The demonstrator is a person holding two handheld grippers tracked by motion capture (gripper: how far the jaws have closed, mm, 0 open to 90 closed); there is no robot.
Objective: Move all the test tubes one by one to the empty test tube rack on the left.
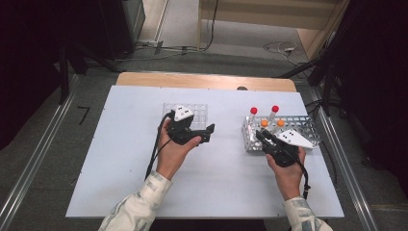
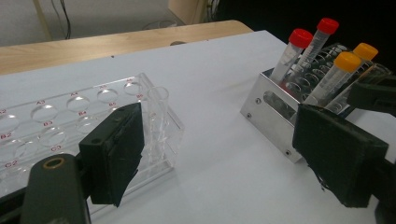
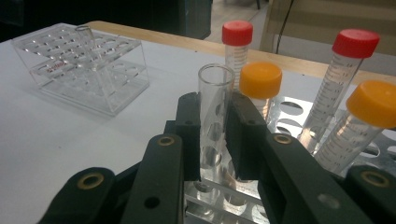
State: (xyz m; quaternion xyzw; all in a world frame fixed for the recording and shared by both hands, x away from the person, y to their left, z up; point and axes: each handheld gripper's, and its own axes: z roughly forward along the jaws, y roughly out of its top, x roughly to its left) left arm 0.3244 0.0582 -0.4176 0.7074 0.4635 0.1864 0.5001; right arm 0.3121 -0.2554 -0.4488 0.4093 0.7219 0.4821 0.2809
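While left gripper (image 1: 204,133) rests level, jaws spread, right gripper (image 3: 215,140) pinches upright open glass tube (image 3: 215,116) in metal rack (image 1: 308,126).

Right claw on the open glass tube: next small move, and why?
Probably lift it straight up. The right claw is shut on the uncapped glass tube, whose lower end sits in the metal rack beside capped tubes; a tilt could knock them.

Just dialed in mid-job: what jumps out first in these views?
The right gripper is shut on an uncapped clear tube standing in the metal rack at the table's right side, among red-capped tubes and orange-capped tubes. At table centre, the left gripper is held open beside the clear acrylic rack, which has one clear tube standing at its corner.
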